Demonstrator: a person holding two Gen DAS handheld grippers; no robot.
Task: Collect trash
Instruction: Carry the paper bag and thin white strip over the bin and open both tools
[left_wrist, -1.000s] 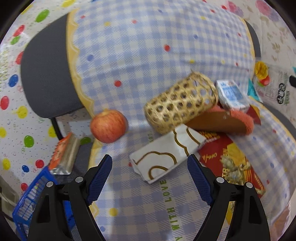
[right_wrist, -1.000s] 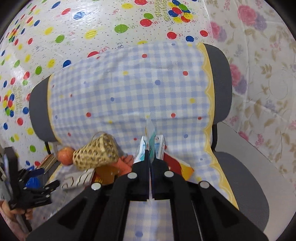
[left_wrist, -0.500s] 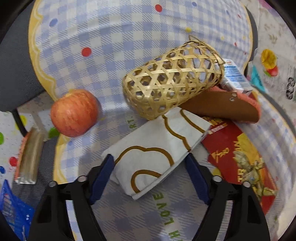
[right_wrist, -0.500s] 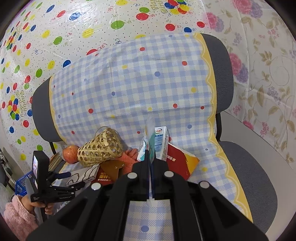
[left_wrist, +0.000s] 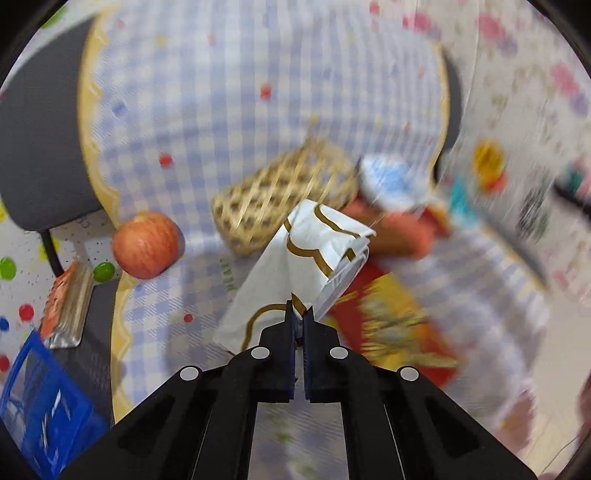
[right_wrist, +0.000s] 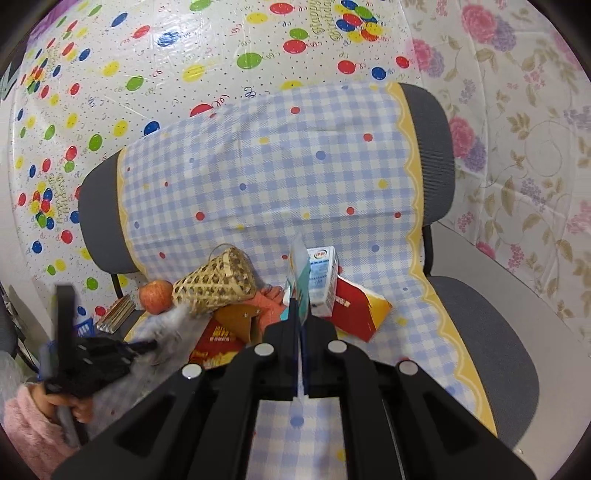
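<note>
At the far left of my left-wrist view, a blue crate (left_wrist: 35, 417) sits low beside a foil packet (left_wrist: 68, 306) on the floor, and next comes an apple (left_wrist: 146, 245) on the checked cloth (left_wrist: 229, 110), near the cloth's yellow edge. Just right of the apple a woven basket (left_wrist: 280, 199) lies on its side. My left gripper (left_wrist: 300, 317) has its jaws pressed together on the near edge of a white wrapper (left_wrist: 306, 254) with gold lines, and the wrapper stands up tilted in front of the basket, lifted off the cloth. Right of it everything smears with blur: a red pack (left_wrist: 399, 321) flat on the cloth and a blue-and-white carton (left_wrist: 388, 181) behind it. Over in my right-wrist view, the same apple (right_wrist: 157, 290) and basket (right_wrist: 216, 282) sit left of centre on the chair (right_wrist: 432, 155). My right gripper (right_wrist: 300, 308) has its jaws pinched shut on a thin clear sheet (right_wrist: 300, 266) with a teal patch, held upright, edge toward the camera. Just behind it stands the carton (right_wrist: 323, 280), leaning against a red-and-yellow box (right_wrist: 364, 314) on the seat.
</note>
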